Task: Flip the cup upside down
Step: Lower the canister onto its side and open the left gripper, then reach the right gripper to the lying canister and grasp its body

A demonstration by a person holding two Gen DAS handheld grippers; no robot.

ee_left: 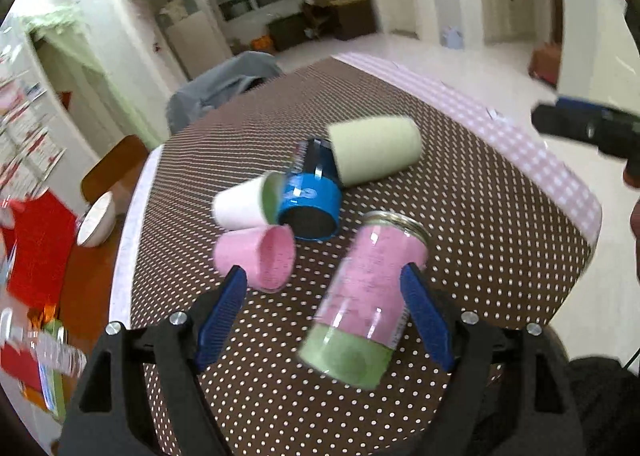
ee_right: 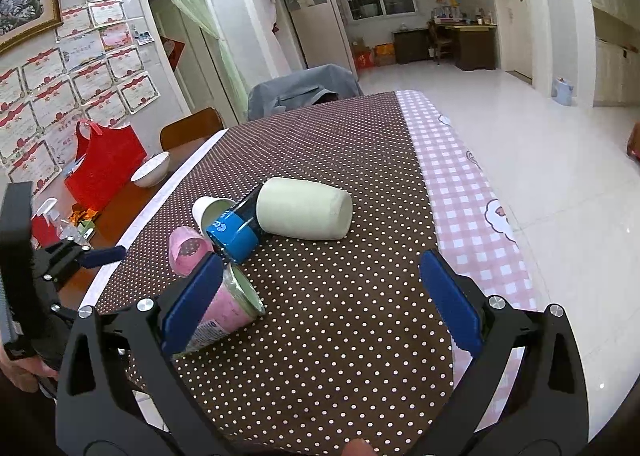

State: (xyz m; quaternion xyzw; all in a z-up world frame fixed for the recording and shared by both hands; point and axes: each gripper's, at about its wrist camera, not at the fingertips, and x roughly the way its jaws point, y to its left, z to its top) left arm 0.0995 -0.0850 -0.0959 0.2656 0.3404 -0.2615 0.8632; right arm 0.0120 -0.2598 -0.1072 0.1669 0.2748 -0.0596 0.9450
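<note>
A pink cup with a green base point(ee_left: 362, 298) lies tilted on its side on the dotted tablecloth point(ee_left: 460, 216), its open mouth pointing away. My left gripper point(ee_left: 326, 316) is open; the cup lies between its blue fingers, close to the right finger, with a wide gap on the left. In the right wrist view the same cup point(ee_right: 228, 308) shows behind the left finger. My right gripper point(ee_right: 320, 300) is open and empty above the table, to the right of the cup.
A pale green cup point(ee_left: 374, 154), a blue cup point(ee_left: 312, 202), a white cup point(ee_left: 246, 204) and a small pink cup point(ee_left: 260, 256) lie on their sides in a cluster beyond. A white bowl point(ee_right: 151, 169) and a red bag point(ee_right: 104, 168) sit at the left. The table edge runs along the right.
</note>
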